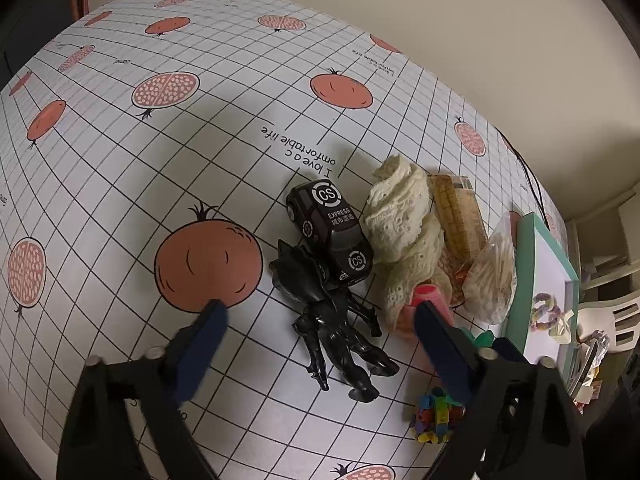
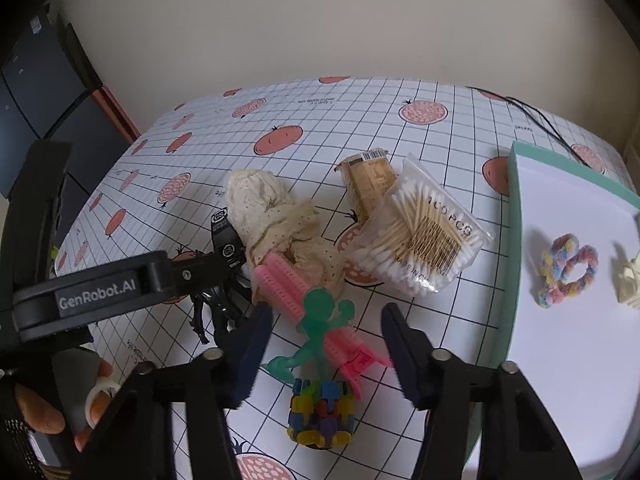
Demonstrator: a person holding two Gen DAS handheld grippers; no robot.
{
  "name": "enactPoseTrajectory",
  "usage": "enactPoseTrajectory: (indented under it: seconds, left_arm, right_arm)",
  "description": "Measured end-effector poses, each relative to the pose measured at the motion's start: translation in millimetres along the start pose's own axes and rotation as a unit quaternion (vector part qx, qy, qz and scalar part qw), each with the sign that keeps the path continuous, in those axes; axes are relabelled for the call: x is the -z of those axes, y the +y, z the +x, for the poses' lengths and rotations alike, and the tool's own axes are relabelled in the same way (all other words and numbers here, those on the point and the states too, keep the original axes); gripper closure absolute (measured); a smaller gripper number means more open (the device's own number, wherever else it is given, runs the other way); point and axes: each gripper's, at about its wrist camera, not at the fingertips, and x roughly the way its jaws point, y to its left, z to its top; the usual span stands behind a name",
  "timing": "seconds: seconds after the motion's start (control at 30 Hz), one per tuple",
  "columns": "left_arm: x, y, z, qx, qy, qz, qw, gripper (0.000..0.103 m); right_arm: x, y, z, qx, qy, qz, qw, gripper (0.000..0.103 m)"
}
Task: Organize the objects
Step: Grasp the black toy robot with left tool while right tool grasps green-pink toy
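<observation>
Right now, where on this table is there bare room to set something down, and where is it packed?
Free: the tablecloth left of and beyond the black toy car, and the white tray in front of the pastel braided ring. Crowded: the strip from the black figure through the cream cloth and pink roller to the cotton swabs.

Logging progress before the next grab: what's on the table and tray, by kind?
Toys: 4: black car, black figure, green figure, multicoloured block ball
Toiletries: 2: cotton swab pack, pink hair roller
Snack packet: 1
Cream cloth: 1
On tray: 2: pastel scrunchie, cream clip
Total: 10
</observation>
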Motion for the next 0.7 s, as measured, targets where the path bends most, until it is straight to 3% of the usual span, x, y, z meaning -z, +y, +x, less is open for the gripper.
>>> enactPoseTrajectory:
  seconds: [0.13, 0.23, 0.43, 0.5, 0.7]
  left_arm:
    - [1, -1, 3, -0.002, 0.004, 0.001, 1.0000, 0.015]
    - [2, -1, 5, -0.005, 0.006, 0.001, 1.0000, 0.024]
    - [3, -1, 14, -0.017, 0.013, 0.004, 0.9998, 0.027]
    - [3, -1, 17, -0.017, 0.017, 0.004, 0.9997, 0.035]
    - [4, -2, 20, -0.022, 0.017, 0.006, 0.9996, 0.038]
  right_arm:
    - [1, 0, 2, -0.003, 0.003, 0.003, 1.000, 0.055]
    - [1, 0, 2, -0.007, 0.004, 0.006, 1.000, 0.060]
    - [1, -2, 4, -0.016, 0.005, 0.016, 1.000, 0.064]
    - [1, -2, 4, -0.017, 0.004, 0.016, 1.000, 0.065]
    - [1, -2, 8, -0.016, 0.008, 0.017, 1.000, 0.070]
